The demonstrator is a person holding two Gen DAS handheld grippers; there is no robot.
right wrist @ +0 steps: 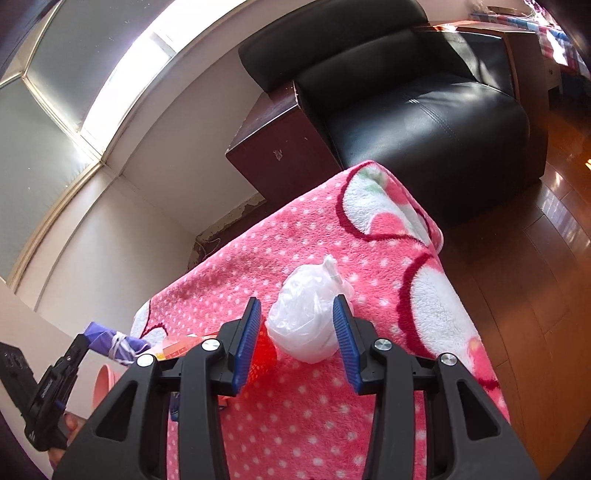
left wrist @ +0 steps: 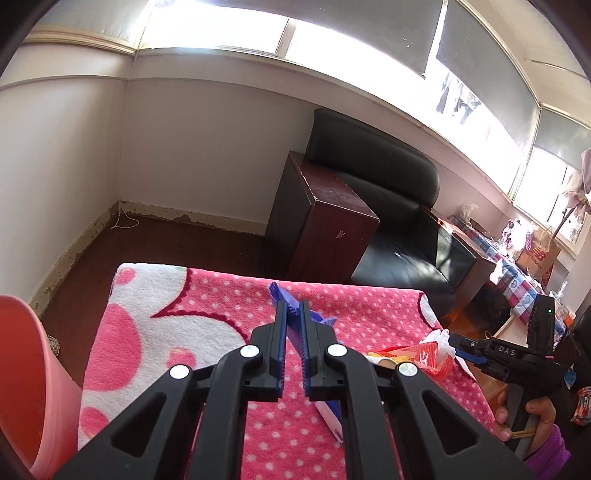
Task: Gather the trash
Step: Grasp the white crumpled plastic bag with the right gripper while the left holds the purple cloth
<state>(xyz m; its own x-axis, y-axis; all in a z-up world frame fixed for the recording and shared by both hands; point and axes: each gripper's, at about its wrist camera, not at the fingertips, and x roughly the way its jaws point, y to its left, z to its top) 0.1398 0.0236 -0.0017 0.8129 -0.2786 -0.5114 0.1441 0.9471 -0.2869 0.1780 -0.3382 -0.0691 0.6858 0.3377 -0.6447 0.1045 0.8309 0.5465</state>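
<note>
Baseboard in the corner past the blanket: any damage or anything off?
Yes. The baseboard along the far wall is flaking, with patches of paint gone down to the bare layer, and the wear runs round the corner along the left wall. A loose white cord trails onto the floor there. The pink blanket looks undamaged.

Bright overexposed window band [left wrist: 221, 29] above white walls [left wrist: 66, 155]. Black leather armchair [right wrist: 424, 110] beside dark reddish-brown wooden cabinet [left wrist: 325, 221]. Glossy brown wood floor [right wrist: 535, 277]; skirting paint peeling.
</note>
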